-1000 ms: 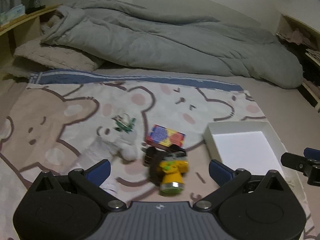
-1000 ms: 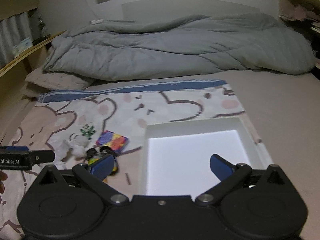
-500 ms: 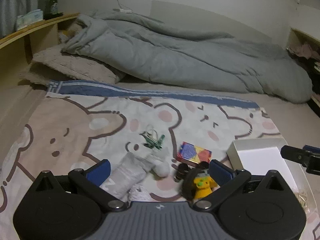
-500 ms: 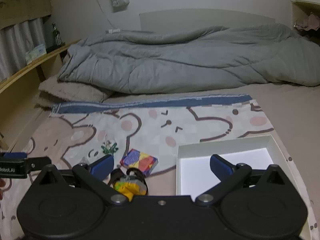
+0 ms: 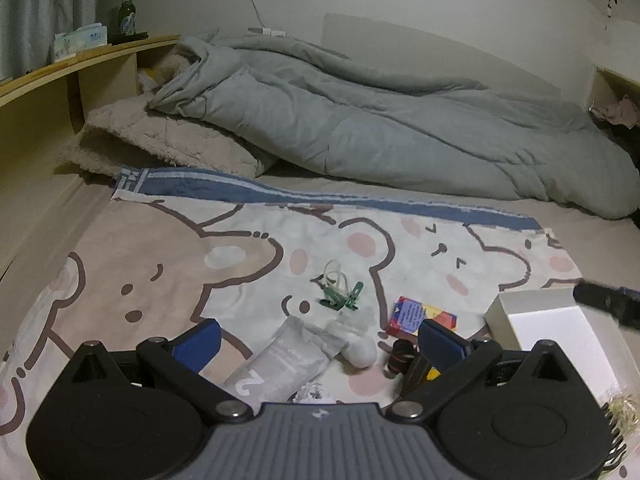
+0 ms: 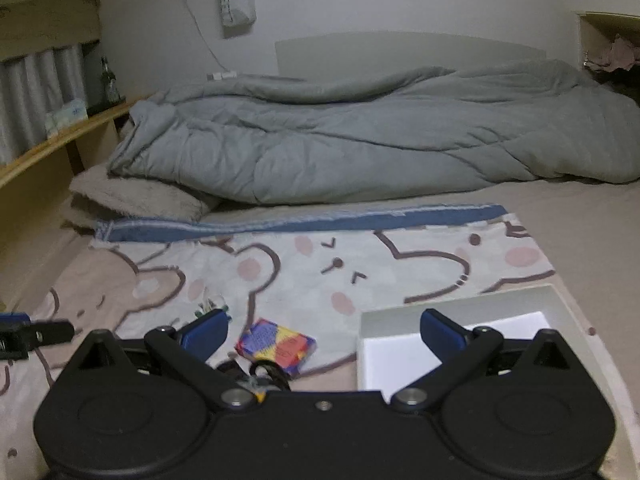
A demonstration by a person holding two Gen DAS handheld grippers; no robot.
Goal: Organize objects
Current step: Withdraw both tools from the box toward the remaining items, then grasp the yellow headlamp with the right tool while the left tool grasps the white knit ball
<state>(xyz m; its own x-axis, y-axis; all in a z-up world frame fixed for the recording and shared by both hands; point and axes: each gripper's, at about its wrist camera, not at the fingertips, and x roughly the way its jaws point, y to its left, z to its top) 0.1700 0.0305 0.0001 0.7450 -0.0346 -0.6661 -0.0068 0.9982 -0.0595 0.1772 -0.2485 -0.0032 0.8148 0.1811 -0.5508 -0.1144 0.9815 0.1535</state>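
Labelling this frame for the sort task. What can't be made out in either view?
- Yellow toy: left wrist view, mostly behind the left claw's finger; right wrist view, only a sliver above the right claw's body.
- White box interior: near part hidden by the right claw in the right wrist view.
- Print on the colourful box: too small to read.
- Silver pouch: lower end cut off by the left claw's body.

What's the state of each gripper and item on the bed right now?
left gripper: open, empty
right gripper: open, empty
white box: open, looks empty
colourful box: closed, lying flat on the blanket
silver pouch: lying flat
green clip: lying on the blanket
duvet: bunched up
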